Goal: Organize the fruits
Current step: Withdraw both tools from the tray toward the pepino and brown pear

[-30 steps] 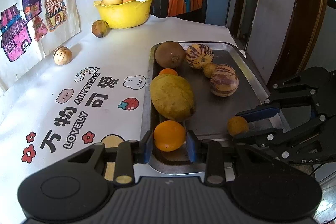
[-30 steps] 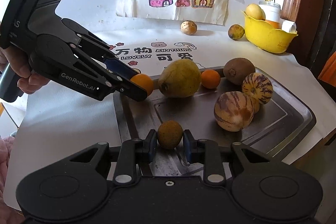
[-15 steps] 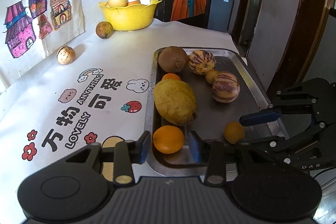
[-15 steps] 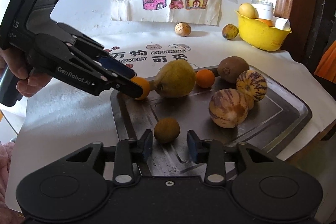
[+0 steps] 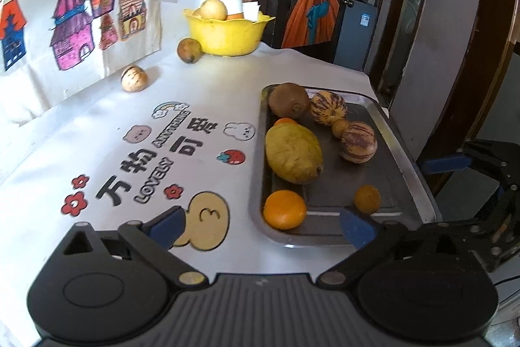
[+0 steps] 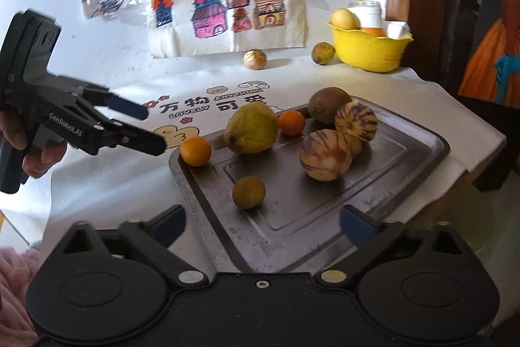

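Both jaws just opened wide, nothing between. Glossy orange [image 5: 284, 209] sits ahead of left gripper [image 5: 263, 225]; dull brownish-yellow fruit [image 6: 249, 192] ahead of right gripper [image 6: 263, 225], on tray [image 6: 422, 158].

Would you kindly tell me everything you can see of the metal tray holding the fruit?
The rectangular silver metal tray has rounded corners, a raised rim and a stepped, recessed floor that looks dull, scratched and stained. It lies flat on the white printed tablecloth, near the table's edge. Eight fruits rest in it: two oranges, a large yellow-green fruit, a brown kiwi, two striped melons and two small brownish fruits. Neither gripper touches it.
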`<state>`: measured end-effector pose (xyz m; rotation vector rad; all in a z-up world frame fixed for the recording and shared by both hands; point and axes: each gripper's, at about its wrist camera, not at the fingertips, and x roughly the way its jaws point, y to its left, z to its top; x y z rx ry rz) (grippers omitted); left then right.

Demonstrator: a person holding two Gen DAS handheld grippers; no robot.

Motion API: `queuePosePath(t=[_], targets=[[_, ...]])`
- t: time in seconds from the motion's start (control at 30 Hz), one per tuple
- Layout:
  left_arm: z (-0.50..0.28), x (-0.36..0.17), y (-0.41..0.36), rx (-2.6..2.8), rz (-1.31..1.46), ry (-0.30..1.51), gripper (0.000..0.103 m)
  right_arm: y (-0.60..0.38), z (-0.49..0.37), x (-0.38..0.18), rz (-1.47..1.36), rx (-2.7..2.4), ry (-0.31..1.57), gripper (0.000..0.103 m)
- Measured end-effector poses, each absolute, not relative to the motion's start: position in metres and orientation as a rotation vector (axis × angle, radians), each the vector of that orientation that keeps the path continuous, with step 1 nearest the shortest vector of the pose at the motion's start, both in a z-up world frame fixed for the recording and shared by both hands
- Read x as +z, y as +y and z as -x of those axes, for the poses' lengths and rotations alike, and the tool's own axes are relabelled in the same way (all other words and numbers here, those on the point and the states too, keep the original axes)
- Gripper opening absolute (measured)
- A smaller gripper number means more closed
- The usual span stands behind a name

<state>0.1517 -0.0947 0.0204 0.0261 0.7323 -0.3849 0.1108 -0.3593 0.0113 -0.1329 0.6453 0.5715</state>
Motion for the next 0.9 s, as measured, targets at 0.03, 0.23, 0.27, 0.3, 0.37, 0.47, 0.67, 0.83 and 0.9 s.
queuePosePath(t=[0.03, 0.23, 0.27, 0.3, 0.37, 0.47, 0.67, 0.83, 0.9], targets=[[-0.151, 0.021, -0.092, -0.380, -0.022, 0.736, 0.102, -0.360, -0.110, 0.012, 0.122, 0.563, 0.653, 0.102], [-0.149, 0.028, -0.075, -0.358, -0.007, 0.741, 0.103, -0.365, -0.104, 0.018, 0.068, 0.519, 0.694, 0.102], [-0.149, 0.029, -0.071, -0.352, -0.005, 0.746, 0.103, -0.364, -0.103, 0.019, 0.068, 0.511, 0.699, 0.102], [-0.150, 0.029, -0.068, -0.345, -0.003, 0.751, 0.103, -0.363, -0.102, 0.020, 0.073, 0.503, 0.703, 0.102], [-0.151, 0.030, -0.061, -0.329, 0.001, 0.757, 0.103, -0.360, -0.099, 0.021, 0.091, 0.489, 0.711, 0.102], [-0.154, 0.030, -0.051, -0.296, 0.020, 0.775, 0.103, -0.355, -0.095, 0.021, 0.114, 0.475, 0.724, 0.102], [-0.158, 0.028, -0.035, -0.251, 0.030, 0.804, 0.103, -0.347, -0.092, 0.025, 0.131, 0.469, 0.769, 0.102], [-0.162, 0.024, -0.029, -0.178, -0.044, 0.853, 0.103, -0.340, -0.094, 0.033, 0.142, 0.474, 0.799, 0.102], [-0.164, 0.024, -0.025, -0.175, -0.043, 0.862, 0.103, -0.338, -0.096, 0.035, 0.135, 0.483, 0.820, 0.102]])
